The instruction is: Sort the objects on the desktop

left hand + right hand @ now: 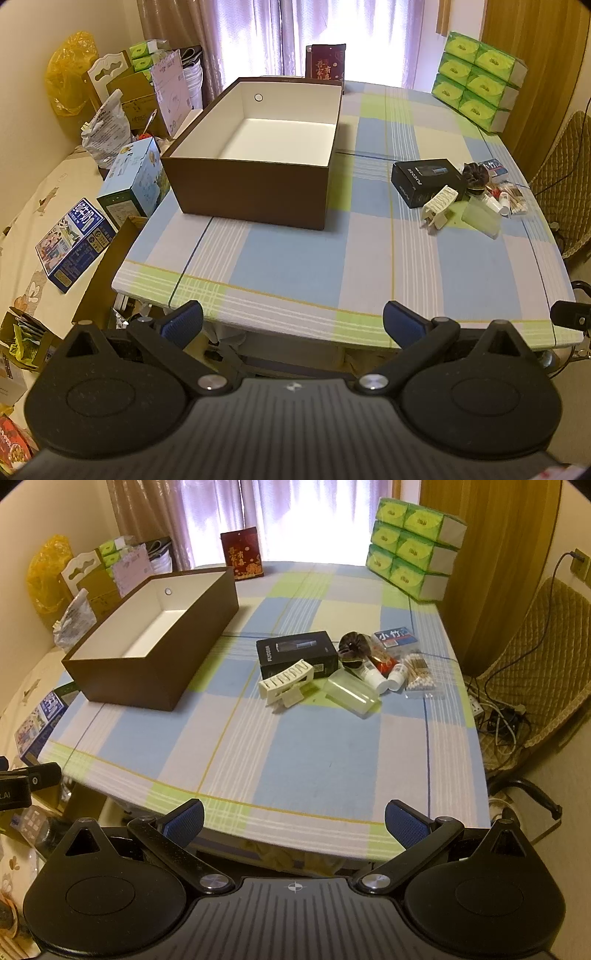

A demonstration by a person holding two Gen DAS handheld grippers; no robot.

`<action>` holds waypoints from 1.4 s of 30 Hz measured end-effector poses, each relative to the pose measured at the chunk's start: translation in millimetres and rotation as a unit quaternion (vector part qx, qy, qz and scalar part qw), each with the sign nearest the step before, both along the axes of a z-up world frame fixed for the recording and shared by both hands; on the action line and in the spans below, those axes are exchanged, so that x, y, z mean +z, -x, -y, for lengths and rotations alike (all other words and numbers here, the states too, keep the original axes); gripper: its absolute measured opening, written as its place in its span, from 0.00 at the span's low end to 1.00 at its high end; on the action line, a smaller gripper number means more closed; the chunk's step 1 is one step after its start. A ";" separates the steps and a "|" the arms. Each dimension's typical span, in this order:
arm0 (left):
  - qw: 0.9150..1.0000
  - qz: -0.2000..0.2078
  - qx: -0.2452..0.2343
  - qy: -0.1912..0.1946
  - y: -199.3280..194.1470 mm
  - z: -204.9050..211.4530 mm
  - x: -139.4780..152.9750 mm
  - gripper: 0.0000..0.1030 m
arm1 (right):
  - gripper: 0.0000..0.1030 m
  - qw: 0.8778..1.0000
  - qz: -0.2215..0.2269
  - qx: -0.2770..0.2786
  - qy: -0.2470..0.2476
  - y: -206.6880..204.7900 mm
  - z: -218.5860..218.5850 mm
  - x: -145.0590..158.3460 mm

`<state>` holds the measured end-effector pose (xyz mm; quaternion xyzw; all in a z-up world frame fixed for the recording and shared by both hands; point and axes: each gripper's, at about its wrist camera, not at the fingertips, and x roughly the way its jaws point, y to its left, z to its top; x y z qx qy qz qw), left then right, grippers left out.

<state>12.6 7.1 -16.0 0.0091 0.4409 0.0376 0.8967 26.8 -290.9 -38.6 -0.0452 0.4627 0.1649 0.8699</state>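
An empty brown box (251,195) (147,675) with a white inside stands on the left of the checked tablecloth (295,266) (295,757). A pile of small items lies to its right: a black carton (295,653) (424,179), a white hair claw (288,686) (439,205), a pale green case (351,696) (480,218), a dark scrunchie (354,646), small white bottles (384,677) and a cotton swab pack (419,675). My left gripper (293,325) is open at the table's near edge, holding nothing. My right gripper (294,821) is open too, short of the pile.
Green tissue packs (410,546) (480,81) are stacked at the far right corner, and a red card (242,554) stands at the far edge. Cartons and bags (129,177) crowd the surface left of the table. A padded chair (535,672) with cables stands at the right.
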 end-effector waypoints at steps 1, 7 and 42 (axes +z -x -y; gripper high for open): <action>1.000 0.000 0.000 0.000 -1.1 0.3 -0.1 0.99 | 0.98 1.000 0.000 0.000 0.000 0.2 -0.1 0.0; 1.000 -0.004 0.001 0.002 -8.9 1.8 -0.6 0.99 | 0.98 1.000 -0.002 0.000 0.000 -1.3 -0.2 -0.3; 1.000 -0.019 0.004 0.005 -30.5 15.2 -9.6 0.99 | 0.98 1.000 -0.017 -0.002 0.000 -28.4 9.1 -7.9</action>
